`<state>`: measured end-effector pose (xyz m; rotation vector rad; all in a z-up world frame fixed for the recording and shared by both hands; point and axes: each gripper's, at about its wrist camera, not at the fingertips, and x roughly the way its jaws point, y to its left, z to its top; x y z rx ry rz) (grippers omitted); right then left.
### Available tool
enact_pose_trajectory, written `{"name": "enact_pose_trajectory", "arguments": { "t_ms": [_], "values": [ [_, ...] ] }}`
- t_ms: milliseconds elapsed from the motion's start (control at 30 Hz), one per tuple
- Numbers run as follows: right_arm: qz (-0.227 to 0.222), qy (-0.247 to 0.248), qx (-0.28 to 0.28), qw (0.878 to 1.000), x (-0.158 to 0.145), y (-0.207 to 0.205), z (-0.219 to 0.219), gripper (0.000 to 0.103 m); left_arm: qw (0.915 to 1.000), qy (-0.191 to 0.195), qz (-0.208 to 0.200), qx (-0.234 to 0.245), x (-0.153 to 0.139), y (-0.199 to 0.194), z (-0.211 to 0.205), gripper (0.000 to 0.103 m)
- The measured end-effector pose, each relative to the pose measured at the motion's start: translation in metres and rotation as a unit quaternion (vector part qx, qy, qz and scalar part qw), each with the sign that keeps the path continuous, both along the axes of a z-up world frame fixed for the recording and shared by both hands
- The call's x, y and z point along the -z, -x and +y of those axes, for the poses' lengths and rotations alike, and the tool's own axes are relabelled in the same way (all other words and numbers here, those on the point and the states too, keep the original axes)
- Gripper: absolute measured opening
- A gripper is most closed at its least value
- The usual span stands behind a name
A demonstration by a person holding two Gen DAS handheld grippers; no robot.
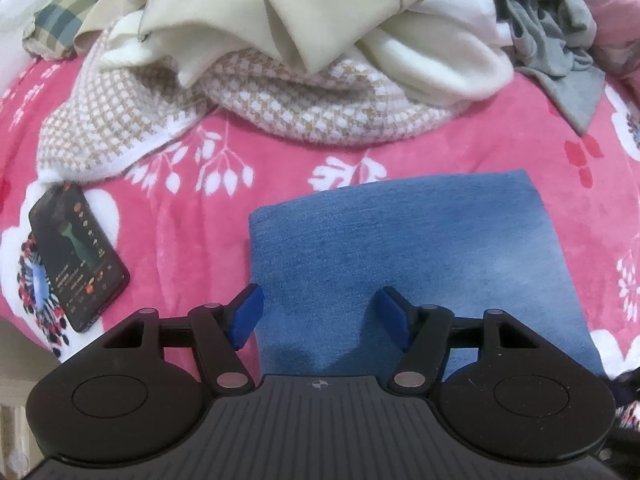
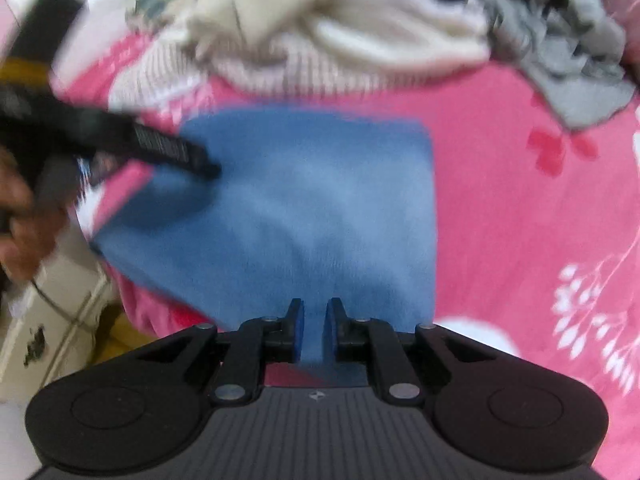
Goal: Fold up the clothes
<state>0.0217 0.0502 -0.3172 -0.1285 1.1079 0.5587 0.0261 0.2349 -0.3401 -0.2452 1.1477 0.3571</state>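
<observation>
Folded blue denim garment (image 1: 404,256) lies flat on the pink floral blanket (image 1: 168,208) covering the bed, near its front edge. Left claw (image 1: 320,314) hangs over the garment's near left portion, jaws standing apart, nothing between the pads. Right claw (image 2: 314,330) sits at the garment's near edge, jaws drawn almost together with blue cloth between them; whether the pads actually pinch it cannot be told, the view being blurred. Unfolded pile toward the far edge: houndstooth knit (image 1: 280,108), cream garment (image 1: 288,12), grey garment (image 1: 556,48). Phone (image 1: 78,258) rests near the left edge.
</observation>
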Motion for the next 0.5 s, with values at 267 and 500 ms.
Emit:
{"name": "enact_pose_trajectory", "arguments": {
  "t_ms": [267,500],
  "values": [
    [0.036,-0.002,0.033,0.999,0.028,-0.022,-0.015,0.014,1.0000,-0.003,0.006,-0.005,-0.001,-0.001,-0.001,0.065],
    [0.043,-0.001,0.031,0.999,0.027,-0.024,-0.016,0.014,0.9999,-0.009,0.008,0.001,-0.001,-0.001,-0.003,0.065]
  ]
}}
